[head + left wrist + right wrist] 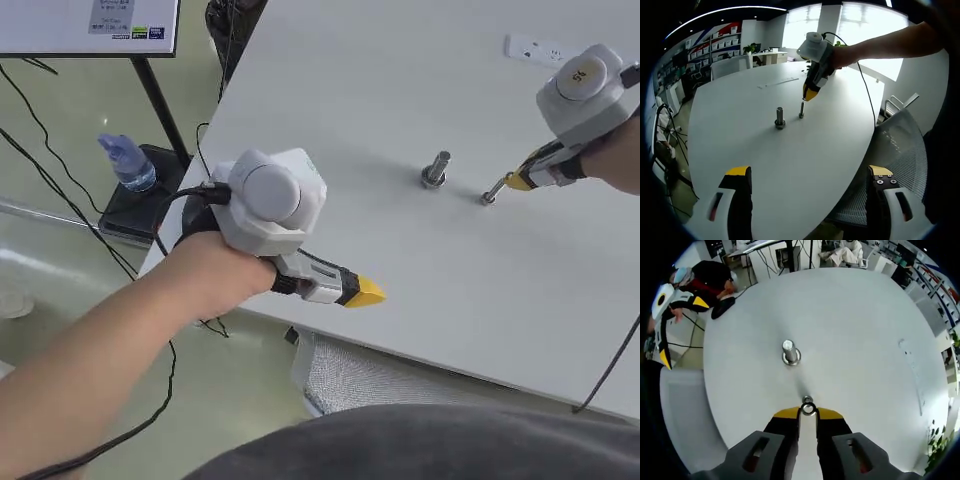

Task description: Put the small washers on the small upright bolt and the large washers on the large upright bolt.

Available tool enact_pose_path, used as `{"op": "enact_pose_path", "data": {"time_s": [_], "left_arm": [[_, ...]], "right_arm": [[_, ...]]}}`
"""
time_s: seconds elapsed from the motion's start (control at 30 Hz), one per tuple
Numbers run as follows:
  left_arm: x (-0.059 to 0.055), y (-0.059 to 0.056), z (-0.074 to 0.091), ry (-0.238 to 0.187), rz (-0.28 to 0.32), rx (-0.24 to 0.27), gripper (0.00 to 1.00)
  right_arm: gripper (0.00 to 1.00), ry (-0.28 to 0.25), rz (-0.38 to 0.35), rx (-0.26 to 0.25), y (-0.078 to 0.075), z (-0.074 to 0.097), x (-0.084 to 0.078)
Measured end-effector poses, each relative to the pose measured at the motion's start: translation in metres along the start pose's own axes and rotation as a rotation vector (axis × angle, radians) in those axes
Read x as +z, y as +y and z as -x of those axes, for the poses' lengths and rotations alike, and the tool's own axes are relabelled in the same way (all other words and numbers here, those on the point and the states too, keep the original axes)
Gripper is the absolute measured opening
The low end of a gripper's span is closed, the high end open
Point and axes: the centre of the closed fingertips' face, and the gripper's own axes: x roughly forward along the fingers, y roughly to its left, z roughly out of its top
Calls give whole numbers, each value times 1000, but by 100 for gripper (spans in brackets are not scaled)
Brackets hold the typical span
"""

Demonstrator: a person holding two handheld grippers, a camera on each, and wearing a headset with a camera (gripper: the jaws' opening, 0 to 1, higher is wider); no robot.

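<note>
The large upright bolt [436,168] stands mid-table with a wider ring at its base. The small upright bolt [489,192] stands just to its right. My right gripper [513,183] sits right at the small bolt's top, its jaws almost together on a small washer [808,408] held over the bolt. From the left gripper view, the right gripper [809,93] hangs just above the small bolt [801,109], beside the large bolt [780,118]. My left gripper [366,293] hovers near the table's front edge, and its own view shows the left gripper [810,175] wide open with nothing in it.
A white power strip [540,50] lies at the far right of the white table [330,90]. A mesh chair [345,378] stands under the near edge. On the floor to the left are a monitor stand, cables and a blue bottle [127,162].
</note>
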Motion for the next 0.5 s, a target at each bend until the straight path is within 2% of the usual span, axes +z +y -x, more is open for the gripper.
{"op": "enact_pose_path", "data": {"time_s": [0.5], "left_arm": [[-2,3,1,7,-2,0,94]], "right_arm": [[13,26,20,1,-7,-13,1]]}}
